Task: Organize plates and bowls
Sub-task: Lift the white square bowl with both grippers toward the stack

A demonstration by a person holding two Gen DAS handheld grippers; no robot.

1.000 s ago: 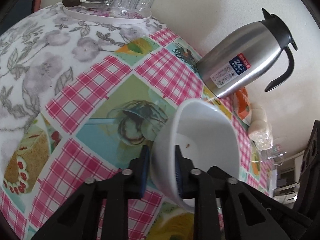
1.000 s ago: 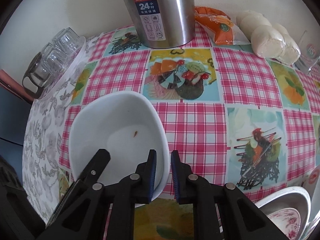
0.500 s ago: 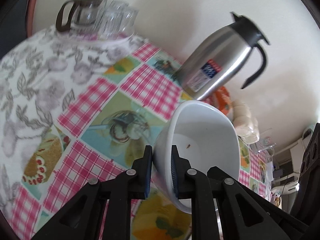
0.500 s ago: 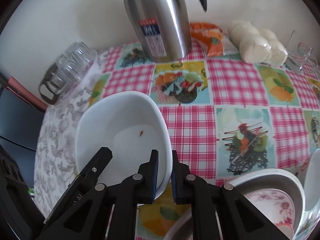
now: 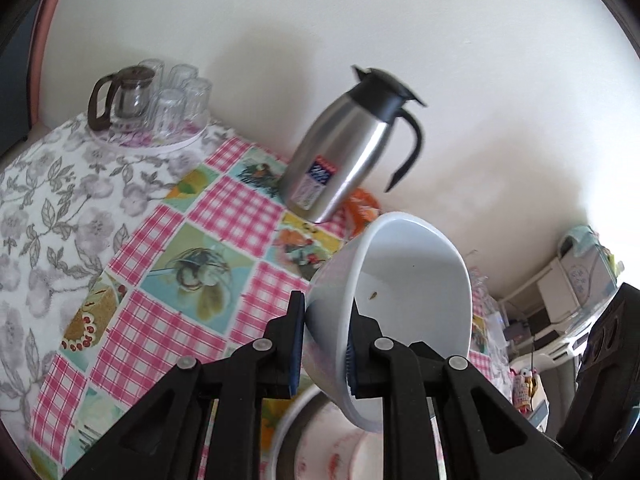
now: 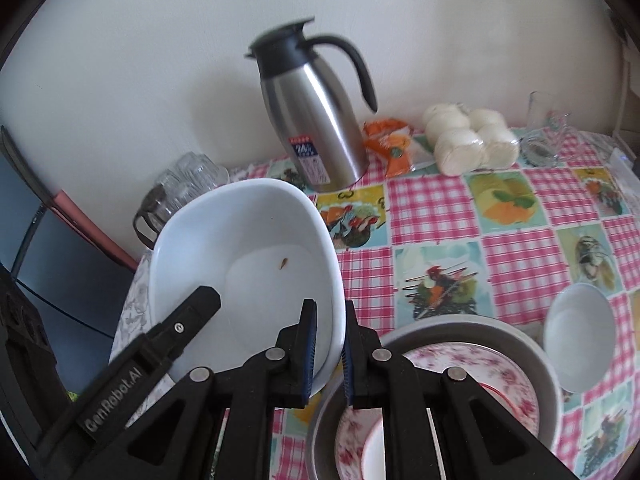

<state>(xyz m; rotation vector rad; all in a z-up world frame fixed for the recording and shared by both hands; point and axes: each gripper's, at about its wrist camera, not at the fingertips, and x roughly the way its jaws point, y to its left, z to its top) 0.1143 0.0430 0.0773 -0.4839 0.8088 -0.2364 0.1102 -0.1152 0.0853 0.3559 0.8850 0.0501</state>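
Observation:
Both grippers hold one large white bowl (image 5: 408, 300) in the air above the table, tilted. My left gripper (image 5: 322, 344) is shut on its left rim. My right gripper (image 6: 328, 352) is shut on its right rim; the bowl (image 6: 240, 264) has a small brown speck inside. Below it a grey metal basin (image 6: 532, 356) holds a pink floral plate (image 6: 480, 368); the basin also shows in the left wrist view (image 5: 292, 428). A small white bowl (image 6: 580, 336) sits on the table to the right of the basin.
A steel thermos jug (image 6: 316, 120) stands at the back by the wall, also in the left wrist view (image 5: 348, 148). A tray of glasses and a glass pot (image 5: 148, 100) is far left. An orange packet (image 6: 390, 144), white buns (image 6: 468, 136) and a glass cup (image 6: 548, 128) lie at the back right.
Both grippers have lifted the white bowl off the tablecloth and carried it back and to the right, over the edge of the metal basin. The basin and small bowl have come into view.

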